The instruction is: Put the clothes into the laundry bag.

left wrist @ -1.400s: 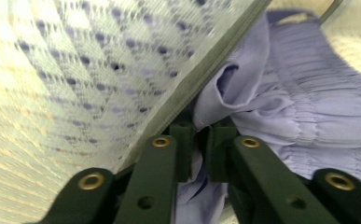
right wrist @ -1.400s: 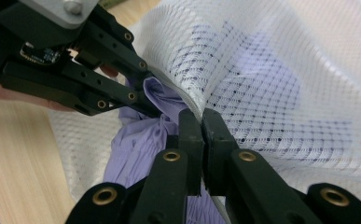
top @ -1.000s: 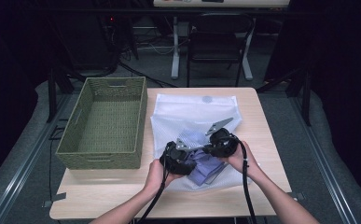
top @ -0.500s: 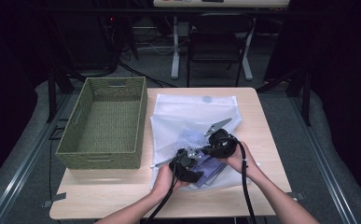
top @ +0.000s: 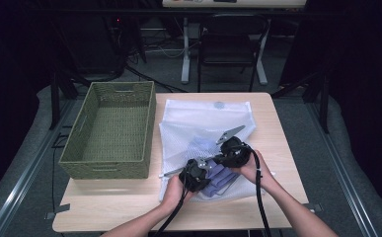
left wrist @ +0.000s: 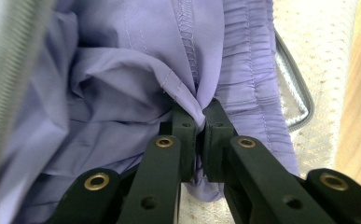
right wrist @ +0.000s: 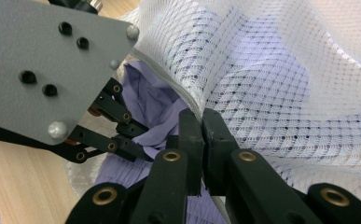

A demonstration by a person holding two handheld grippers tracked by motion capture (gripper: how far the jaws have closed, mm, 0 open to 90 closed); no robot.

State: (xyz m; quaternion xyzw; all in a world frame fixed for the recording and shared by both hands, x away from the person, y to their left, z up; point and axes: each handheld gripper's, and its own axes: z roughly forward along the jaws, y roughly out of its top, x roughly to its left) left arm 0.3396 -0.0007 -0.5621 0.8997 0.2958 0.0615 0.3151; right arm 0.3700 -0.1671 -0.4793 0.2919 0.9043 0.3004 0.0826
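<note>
Dark floor and black drapes surround your pale wooden counter point(top: 129, 207), with a black chair point(top: 230, 42) and some cables behind its far edge. On the counter's left side stands a rectangular green woven basket point(top: 110, 129). Just beside it, to the right, lies a white mesh laundry bag point(top: 203, 123), spread flat toward the far edge and bunched up toward you.

Your left tongs point(left wrist: 199, 126) have just been closing, and their jaws are now pinched together on a fold of the lilac fabric garment point(left wrist: 122, 93), close beside its gathered elastic waistband. In the high view that gripper point(top: 198, 170) sits at the near end of the bag, where the lilac cloth point(top: 218, 175) shows at the bag's mouth. The garment lies partly inside the bag; through the netting, the right gripper view shows its colour under the mesh point(right wrist: 271, 79).

Your right tongs point(right wrist: 201, 121) are clamped on the edge of the mesh bag at its opening, holding that edge lifted above the garment. The left gripper's grey plate point(right wrist: 52, 65) is close by in that same view, its jaws reaching into the lilac cloth point(right wrist: 150, 102). In the high view your right gripper point(top: 234, 150) is near the left, farther from you and to its right, with both black cables trailing back along your forearms.
</note>
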